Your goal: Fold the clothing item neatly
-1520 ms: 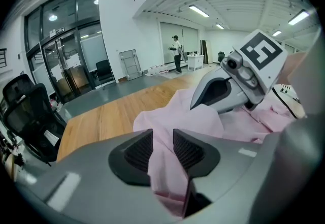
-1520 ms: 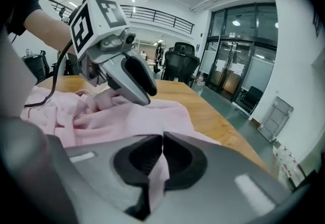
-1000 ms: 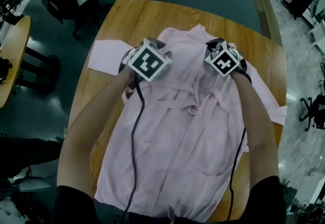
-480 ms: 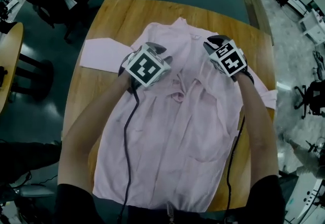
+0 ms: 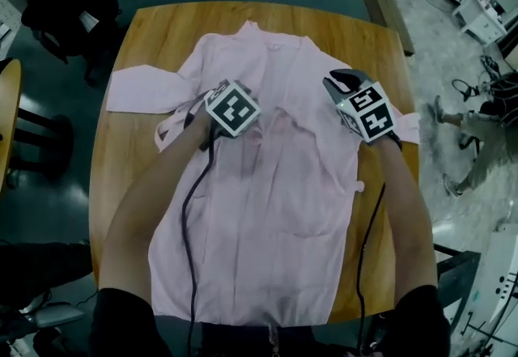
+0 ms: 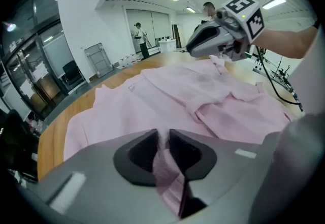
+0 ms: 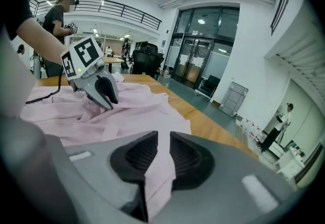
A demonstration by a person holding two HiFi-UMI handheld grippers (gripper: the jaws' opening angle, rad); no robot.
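Head view: shows a pink shirt (image 5: 267, 218) spread flat across a wooden table (image 5: 121, 185), collar at the far edge, one sleeve (image 5: 142, 92) stretched out to the left. Finds the left gripper (image 5: 218, 100) on the chest, left of the middle, and the right gripper (image 5: 344, 87) at the right shoulder, well apart.

Left gripper view: looks along the jaws, clenched on a bunched fold of shirt (image 6: 203, 96) running through the narrow gap toward the camera. Catches the right gripper (image 6: 195, 46) beyond, low over the cloth.

Right gripper view: has the jaws just eased a little wider, yet only a slit apart, pads pressing a fold of shirt hanging down between them. Takes in the left gripper (image 7: 107, 97) on the cloth at the left, bare table to the right.
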